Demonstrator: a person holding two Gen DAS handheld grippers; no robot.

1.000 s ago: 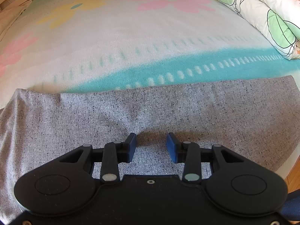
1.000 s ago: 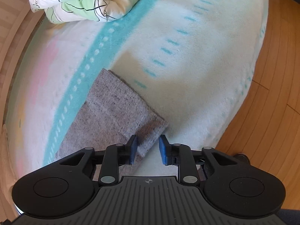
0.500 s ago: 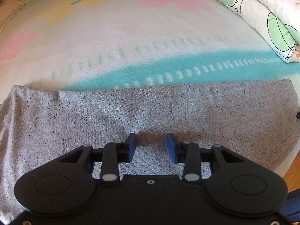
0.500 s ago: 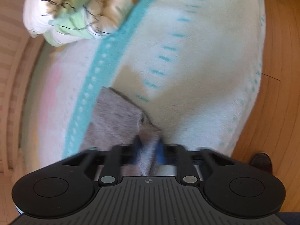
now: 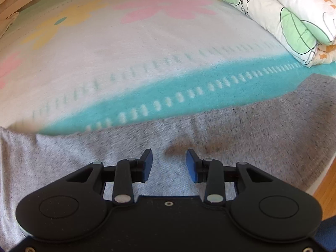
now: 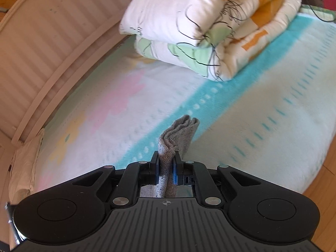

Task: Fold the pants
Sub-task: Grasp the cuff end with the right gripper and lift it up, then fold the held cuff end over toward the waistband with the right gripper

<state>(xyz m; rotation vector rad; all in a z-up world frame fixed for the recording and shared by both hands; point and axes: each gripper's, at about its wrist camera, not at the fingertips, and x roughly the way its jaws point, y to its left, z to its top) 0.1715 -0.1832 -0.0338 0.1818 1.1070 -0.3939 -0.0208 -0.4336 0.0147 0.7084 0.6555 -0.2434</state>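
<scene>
The grey speckled pants lie flat across the near part of the bed in the left wrist view, with the right end rising off the blanket. My left gripper is open and empty, hovering just over the middle of the pants. My right gripper is shut on a bunched end of the pants, which sticks up between its blue pads above the bed.
The bed carries a pastel blanket with a teal stripe and pink flowers. A rolled floral duvet lies at the far side, also in the left wrist view. A slatted bed frame is at left; wood floor at right.
My right gripper closed on the end of the pants and lifted it off the bed, swinging up. The right end of the pants now rises in the left view. My left gripper stayed open.
</scene>
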